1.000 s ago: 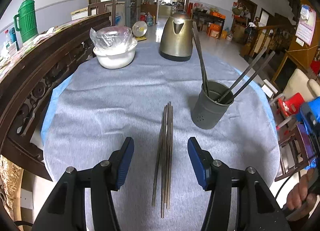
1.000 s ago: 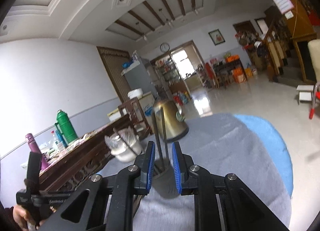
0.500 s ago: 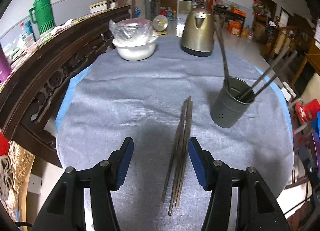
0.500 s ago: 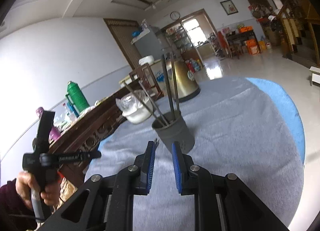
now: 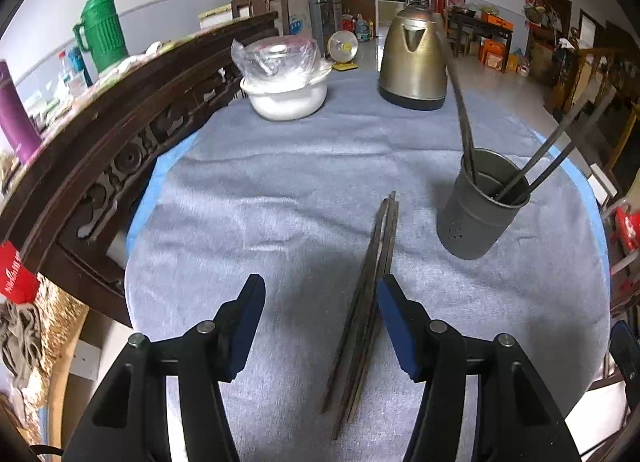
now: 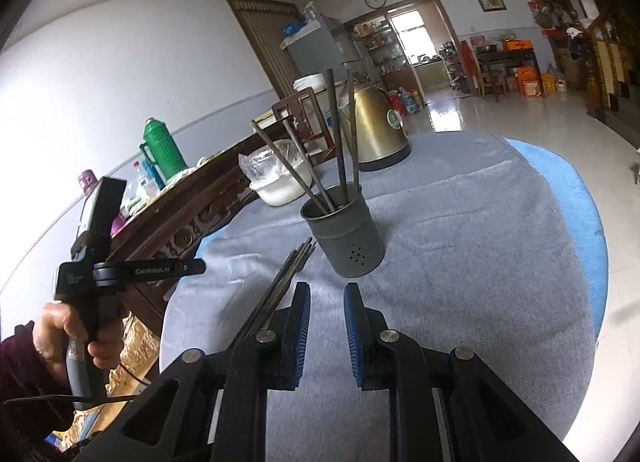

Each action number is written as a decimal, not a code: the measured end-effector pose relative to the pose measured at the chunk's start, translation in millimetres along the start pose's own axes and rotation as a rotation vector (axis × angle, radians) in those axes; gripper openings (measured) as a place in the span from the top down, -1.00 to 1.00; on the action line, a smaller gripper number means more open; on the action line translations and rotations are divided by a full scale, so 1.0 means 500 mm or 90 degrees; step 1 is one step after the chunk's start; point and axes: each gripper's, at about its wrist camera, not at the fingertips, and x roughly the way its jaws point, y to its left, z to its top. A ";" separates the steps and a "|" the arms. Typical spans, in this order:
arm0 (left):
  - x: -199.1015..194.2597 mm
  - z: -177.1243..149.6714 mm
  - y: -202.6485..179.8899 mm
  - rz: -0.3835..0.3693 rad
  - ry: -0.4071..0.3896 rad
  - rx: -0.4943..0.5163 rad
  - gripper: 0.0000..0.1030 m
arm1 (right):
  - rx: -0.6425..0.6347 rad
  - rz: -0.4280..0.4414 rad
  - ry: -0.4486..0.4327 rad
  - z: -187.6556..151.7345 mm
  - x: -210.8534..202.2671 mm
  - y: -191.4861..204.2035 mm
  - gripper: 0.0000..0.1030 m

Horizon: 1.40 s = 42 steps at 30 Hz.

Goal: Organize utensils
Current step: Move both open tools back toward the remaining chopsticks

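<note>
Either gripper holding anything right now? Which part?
Nothing held. Left gripper open over the loose chopsticks, fingers not pressing; right gripper empty.

A nubby grey-blue cloth table cover (image 5: 280, 190) lies matt and soft. The dark slim chopsticks (image 5: 372, 282) look dull. The grey cylindrical metal holder (image 5: 472, 218) is matt, the brass-toned metal kettle (image 5: 412, 58) shines, and crinkly clear plastic film (image 5: 276, 54) tops the glossy white bowl (image 5: 288, 102).
</note>
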 end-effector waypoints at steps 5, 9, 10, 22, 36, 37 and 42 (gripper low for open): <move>-0.019 0.013 -0.030 0.024 -0.032 0.038 -0.17 | -0.023 0.001 0.013 -0.003 -0.003 0.009 0.62; -0.029 0.021 -0.047 0.036 -0.055 0.058 -0.18 | -0.024 -0.008 0.016 -0.002 -0.008 0.009 0.62; -0.031 0.022 -0.050 0.036 -0.058 0.061 -0.18 | -0.024 -0.012 0.016 -0.002 -0.010 0.009 0.62; -0.066 0.009 -0.030 0.059 -0.106 0.086 -0.21 | -0.031 -0.025 0.012 0.001 -0.008 0.051 0.62; -0.065 -0.027 0.069 0.072 -0.094 0.078 -0.23 | -0.043 -0.001 0.020 -0.009 0.042 0.157 0.62; -0.067 -0.028 0.075 0.071 -0.095 0.076 -0.24 | -0.044 0.001 0.023 -0.009 0.049 0.166 0.62; -0.060 -0.034 0.116 0.064 -0.092 0.062 -0.25 | -0.047 0.001 0.042 -0.011 0.080 0.200 0.62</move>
